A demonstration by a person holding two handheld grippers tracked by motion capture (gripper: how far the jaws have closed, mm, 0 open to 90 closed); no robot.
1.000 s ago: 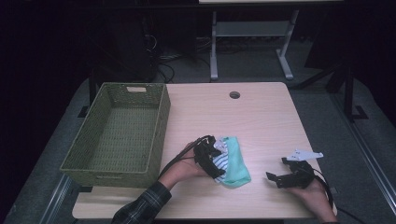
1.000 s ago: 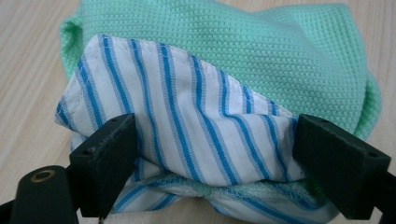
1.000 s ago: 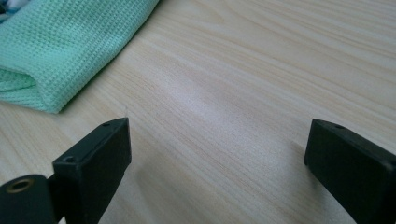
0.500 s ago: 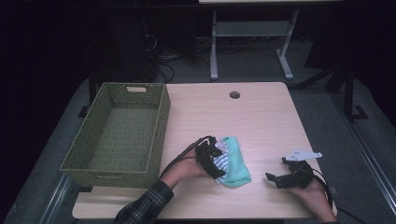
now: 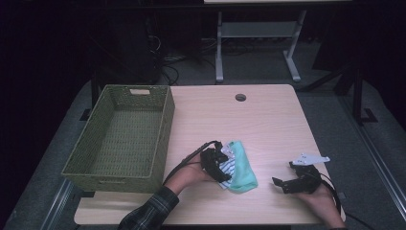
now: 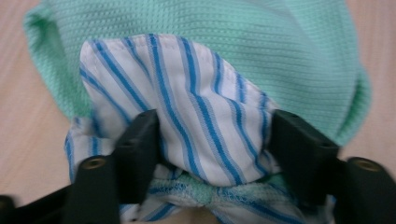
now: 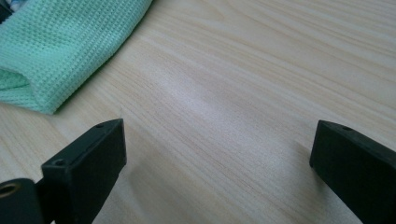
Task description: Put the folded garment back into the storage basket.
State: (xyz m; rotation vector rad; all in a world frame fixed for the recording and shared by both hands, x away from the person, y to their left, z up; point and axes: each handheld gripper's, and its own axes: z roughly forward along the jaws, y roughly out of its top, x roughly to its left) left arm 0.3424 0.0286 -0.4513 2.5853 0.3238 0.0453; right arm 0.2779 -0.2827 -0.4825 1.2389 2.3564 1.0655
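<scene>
A white cloth with blue stripes [image 6: 196,102] lies bunched on a mint-green waffle cloth [image 6: 233,28] at the table's front middle. My left gripper [image 6: 215,126] comes at the pile from the left. Its jaws have just been closing and now press the striped bunch from both sides. From above, the left gripper [image 5: 218,165] sits on the striped cloth [image 5: 227,168], with the green cloth [image 5: 242,167] to its right. My right gripper [image 5: 283,173] rests low at the front right, open. Bare wood lies between its jaws [image 7: 219,140], and the green cloth [image 7: 56,42] is off to its upper left.
A green woven basket [image 5: 163,139] stands on the left of the wooden table [image 5: 239,124], with nothing in it. A round cable hole [image 5: 240,97] is near the far edge. A metal stand and cables are on the dark floor behind.
</scene>
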